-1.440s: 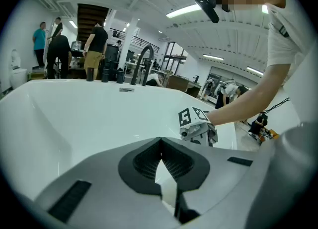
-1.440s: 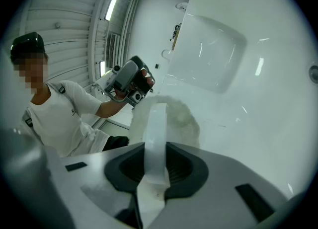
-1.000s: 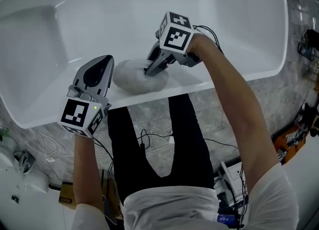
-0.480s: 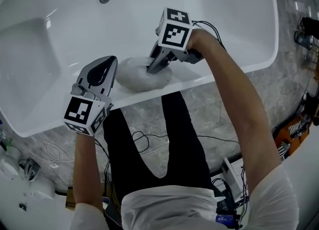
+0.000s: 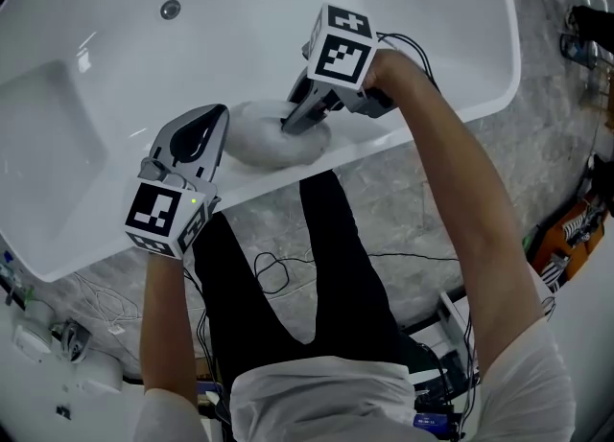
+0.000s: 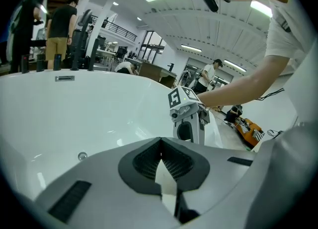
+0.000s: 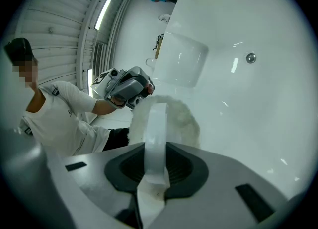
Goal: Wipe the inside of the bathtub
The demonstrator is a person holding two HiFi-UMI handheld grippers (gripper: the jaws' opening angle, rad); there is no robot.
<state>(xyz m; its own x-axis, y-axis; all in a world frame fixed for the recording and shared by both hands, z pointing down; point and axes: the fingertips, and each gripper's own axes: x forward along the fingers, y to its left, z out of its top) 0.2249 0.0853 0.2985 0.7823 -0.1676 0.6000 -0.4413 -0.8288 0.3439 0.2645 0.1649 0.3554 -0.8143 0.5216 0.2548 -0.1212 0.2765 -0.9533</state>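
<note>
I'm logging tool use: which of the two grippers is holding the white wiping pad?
The right gripper: its jaws clamp the strap of the fluffy white pad. The left gripper is shut on nothing, beside the pad.

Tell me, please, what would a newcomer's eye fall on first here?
The large glossy white bathtub fills the head view's upper half. At its near rim sits a fluffy white round pad, and the right gripper is shut on the pad's pale strap. The left gripper, shut and empty, hovers just left of the pad.
</note>
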